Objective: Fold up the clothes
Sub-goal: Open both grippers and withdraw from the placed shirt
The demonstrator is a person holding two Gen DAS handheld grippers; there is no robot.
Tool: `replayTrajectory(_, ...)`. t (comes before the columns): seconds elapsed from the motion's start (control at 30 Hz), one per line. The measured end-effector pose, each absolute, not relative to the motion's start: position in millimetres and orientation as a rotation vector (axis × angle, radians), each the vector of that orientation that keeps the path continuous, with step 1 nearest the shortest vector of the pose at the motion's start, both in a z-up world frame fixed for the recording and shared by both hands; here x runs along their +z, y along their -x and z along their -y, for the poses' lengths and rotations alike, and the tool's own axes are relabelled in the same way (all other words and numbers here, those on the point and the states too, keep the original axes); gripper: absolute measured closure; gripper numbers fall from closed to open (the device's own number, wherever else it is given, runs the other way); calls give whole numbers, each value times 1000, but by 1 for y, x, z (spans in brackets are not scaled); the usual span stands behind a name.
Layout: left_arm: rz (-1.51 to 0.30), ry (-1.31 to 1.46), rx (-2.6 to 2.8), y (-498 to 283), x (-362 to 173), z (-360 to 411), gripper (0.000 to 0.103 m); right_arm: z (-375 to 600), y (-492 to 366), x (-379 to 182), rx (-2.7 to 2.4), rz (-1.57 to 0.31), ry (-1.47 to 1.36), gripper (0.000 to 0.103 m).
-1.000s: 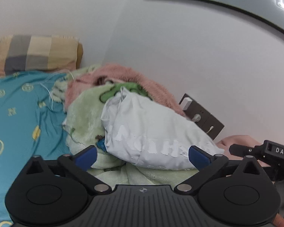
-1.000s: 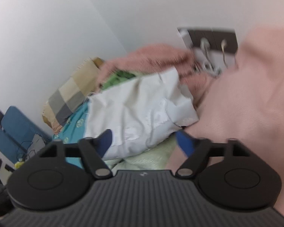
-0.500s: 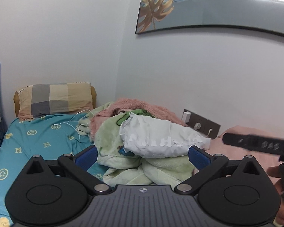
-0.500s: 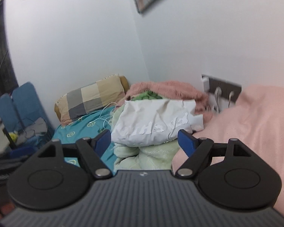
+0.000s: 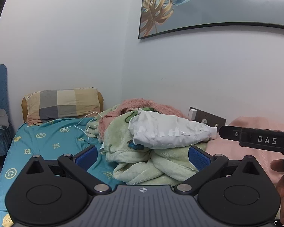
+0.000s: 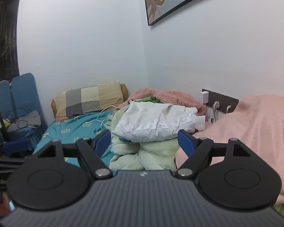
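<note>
A folded white garment with cracked white lettering (image 5: 170,132) lies on top of a heap of green fleece blanket (image 5: 151,162) and pink fluffy blanket (image 5: 142,104) on the bed. It also shows in the right wrist view (image 6: 157,124). My left gripper (image 5: 142,156) is open and empty, held back from the heap. My right gripper (image 6: 144,141) is open and empty, also back from the heap; its body shows at the right of the left wrist view (image 5: 259,139).
The bed has a teal patterned sheet (image 5: 47,143) and a checked pillow (image 5: 62,104) at its head. A pink pillow (image 6: 255,132) lies at the right. A wall socket strip (image 6: 219,100) with plugs and a white cable (image 5: 85,123) are near the heap. A blue chair (image 6: 19,98) stands at the left.
Both grippers have pulled back and up from the white garment, which now lies farther away on the heap. Both stay open and empty.
</note>
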State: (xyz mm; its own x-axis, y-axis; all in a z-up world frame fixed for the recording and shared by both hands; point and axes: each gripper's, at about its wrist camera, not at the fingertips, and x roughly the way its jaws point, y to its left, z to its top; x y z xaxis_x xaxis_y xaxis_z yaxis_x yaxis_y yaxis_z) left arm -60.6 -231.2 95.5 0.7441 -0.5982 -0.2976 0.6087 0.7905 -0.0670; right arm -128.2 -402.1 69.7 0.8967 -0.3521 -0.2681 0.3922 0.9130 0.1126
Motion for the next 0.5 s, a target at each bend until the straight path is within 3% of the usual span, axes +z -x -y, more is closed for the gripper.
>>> replayTrajectory(0.5, -311, -15, -660, 54, 88, 221, 0, 393, 115, 55, -418, -283, -143, 24)
